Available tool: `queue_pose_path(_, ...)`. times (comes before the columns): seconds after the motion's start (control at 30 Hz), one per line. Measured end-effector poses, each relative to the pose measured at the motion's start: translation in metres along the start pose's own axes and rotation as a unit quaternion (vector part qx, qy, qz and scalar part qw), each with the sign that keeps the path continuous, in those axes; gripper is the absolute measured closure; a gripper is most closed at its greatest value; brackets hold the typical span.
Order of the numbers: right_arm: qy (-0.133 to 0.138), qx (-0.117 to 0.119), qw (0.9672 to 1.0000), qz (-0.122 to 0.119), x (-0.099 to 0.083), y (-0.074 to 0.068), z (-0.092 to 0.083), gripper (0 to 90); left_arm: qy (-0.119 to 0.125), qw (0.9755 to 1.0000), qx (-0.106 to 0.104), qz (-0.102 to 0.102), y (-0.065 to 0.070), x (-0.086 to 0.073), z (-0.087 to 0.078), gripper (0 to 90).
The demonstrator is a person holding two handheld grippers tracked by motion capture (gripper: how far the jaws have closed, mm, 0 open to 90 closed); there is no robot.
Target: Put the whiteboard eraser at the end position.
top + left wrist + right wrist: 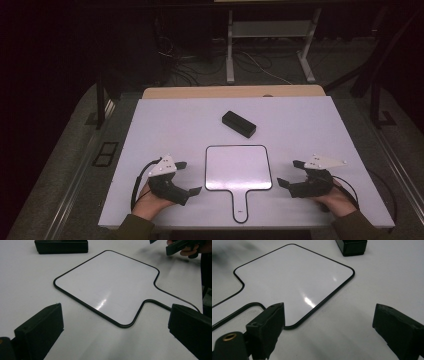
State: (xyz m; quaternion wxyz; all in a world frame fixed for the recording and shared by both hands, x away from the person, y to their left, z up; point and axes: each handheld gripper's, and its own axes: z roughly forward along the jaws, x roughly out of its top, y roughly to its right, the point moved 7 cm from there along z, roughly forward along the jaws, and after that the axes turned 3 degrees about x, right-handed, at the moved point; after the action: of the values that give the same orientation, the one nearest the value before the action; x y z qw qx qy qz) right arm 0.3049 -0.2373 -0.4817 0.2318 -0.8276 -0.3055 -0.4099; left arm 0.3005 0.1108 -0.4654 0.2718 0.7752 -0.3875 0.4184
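White surface: a white worktop (150,130) fills the middle of a dim room, with dark floor around it.
Board: a white paddle-shaped board (238,167) with a thin black edge lies flat near the person's side of the worktop, midway between the two hands. Its short handle (240,206) points back toward the person and ends close to the worktop's near edge.
Black block: a small oblong black block (239,124) lies farther back on the worktop, beyond the board's far edge and apart from it, turned at a slant.
Left claw: the left claw (189,177) sits in the person's left hand (150,200), just left of the board and pointing toward it. Its jaws stand wide apart with bare worktop between them; it holds nothing. Seen from the left gripper view, the board (110,285) lies ahead of the jaws, untouched.
Right claw: the right claw (290,172) sits in the person's right hand (336,200), just right of the board and pointing toward it. Its jaws are also wide apart and hold nothing. Seen from the right gripper view, one jaw stands over the board's (292,277) near corner, the other well off to the side over bare worktop.
Sleeves: dark sleeves come in at the bottom edge of the high view.
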Motion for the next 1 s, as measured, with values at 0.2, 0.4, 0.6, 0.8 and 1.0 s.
queue_pose_path(0.2,-0.005,-0.001,1.0000,0.000,-0.006,0.001,-0.005,9.5,0.001,1.0000,0.001,-0.001,0.000,0.000,0.000,0.0)
queue_pose_path(0.4,-0.010,-0.003,0.9999,-0.001,-0.012,0.001,-0.009,9.5,-0.002,1.0000,0.001,0.000,0.000,-0.001,0.000,0.0)
queue_pose_path(0.6,-0.014,-0.006,0.9999,0.000,-0.016,0.004,-0.013,9.5,-0.002,1.0000,0.002,0.000,0.000,-0.001,0.000,0.0)
queue_pose_path(0.8,-0.019,-0.006,0.9998,-0.002,-0.017,0.004,-0.012,9.5,-0.005,1.0000,0.004,0.001,0.000,-0.002,0.000,0.0)
queue_pose_path(1.0,-0.021,-0.008,0.9997,-0.002,-0.018,0.004,-0.012,9.5,-0.006,1.0000,0.005,0.002,0.000,-0.002,0.000,0.0)
